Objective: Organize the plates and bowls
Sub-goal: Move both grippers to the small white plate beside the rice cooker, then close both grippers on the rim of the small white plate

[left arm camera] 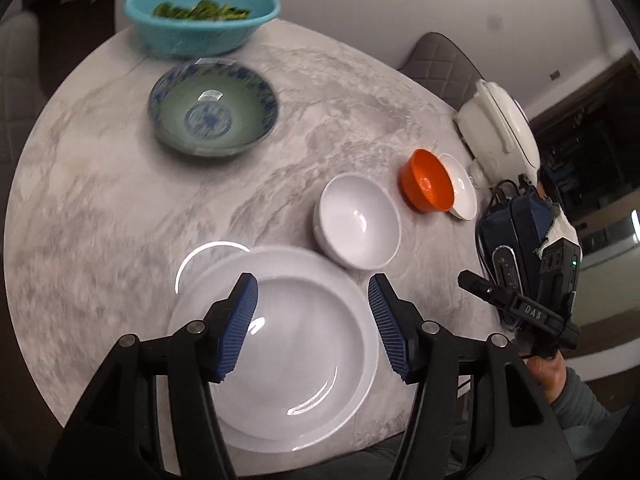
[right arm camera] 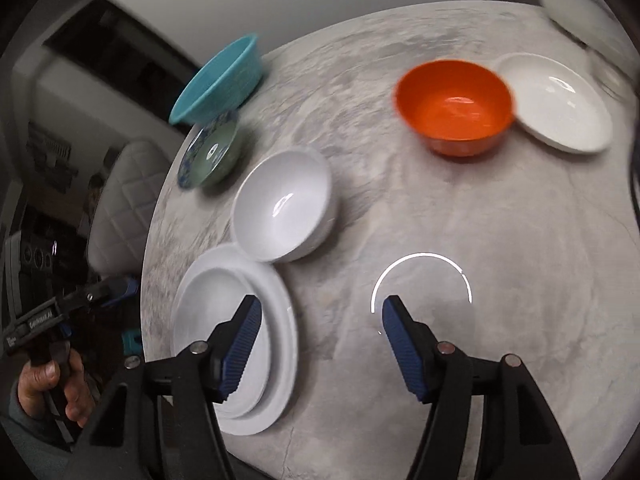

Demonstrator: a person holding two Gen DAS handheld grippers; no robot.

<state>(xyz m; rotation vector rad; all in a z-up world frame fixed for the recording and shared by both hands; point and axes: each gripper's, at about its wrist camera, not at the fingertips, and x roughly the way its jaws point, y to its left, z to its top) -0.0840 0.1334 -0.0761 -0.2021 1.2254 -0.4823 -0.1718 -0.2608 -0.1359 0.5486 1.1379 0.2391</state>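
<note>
- Two white plates [right arm camera: 276, 344] lie stacked at the near edge of the marble table [left arm camera: 120, 208], the smaller one resting inside the larger; both are plain, glossy and bare.
- Just beyond the stack, touching its rim, sits a white bowl [left arm camera: 358, 226], upright, with nothing in it.
- Farther right an orange bowl [left arm camera: 428, 182] stands against a small white dish [left arm camera: 464, 192], its side overlapping the dish's rim.
- At the far side a blue-patterned bowl [left arm camera: 214, 110] with a pale green inside sits near a teal bowl [left arm camera: 202, 16] that holds green leaves.
- A white lidded pot [left arm camera: 500, 128] stands at the right edge, behind the dish.
- The left gripper [left arm camera: 312, 320] hovers over the plates with its blue-padded fingers spread wide, one over each side of the stack, gripping nothing.
- The right gripper [right arm camera: 320, 344] is likewise spread wide and grips nothing; its left finger hangs over the plates' right rim, its right finger over bare table, with the white bowl ahead to the left and the orange bowl ahead to the right.
- In the left wrist view the right gripper is well apart from the plates, off the table's right edge.
</note>
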